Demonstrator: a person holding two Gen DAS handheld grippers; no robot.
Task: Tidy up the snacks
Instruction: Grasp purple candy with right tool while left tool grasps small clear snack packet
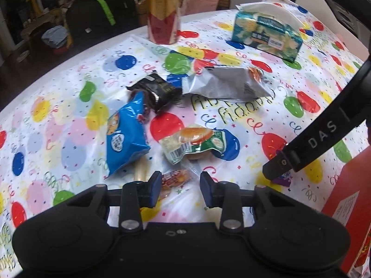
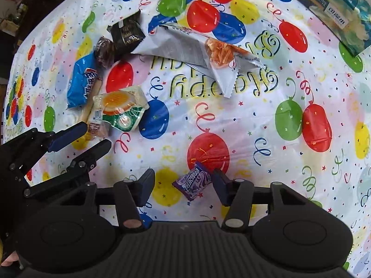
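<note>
Left wrist view: the left tool [image 1: 180,188] stands with its jaws apart and nothing clamped. A small orange-red wrapped candy [image 1: 175,179] lies on the desk [image 1: 243,125] between the fingertips; whether either pad touches it cannot be told. Just ahead lies a green-and-orange snack packet [image 1: 194,142], with a blue snack bag [image 1: 126,136] ahead to the left. Farther ahead lie a black wrapper [image 1: 157,90] and a silver packet [image 1: 226,83]. Well ahead stand a bottle [image 1: 163,11] and a tissue pack [image 1: 266,34]. A red box [image 1: 347,206] sits at the right.

Right wrist view: the right tool [image 2: 184,185] is spread open, empty. A purple candy [image 2: 193,180] lies between its fingertips, close to the right finger [image 2: 220,185].
</note>
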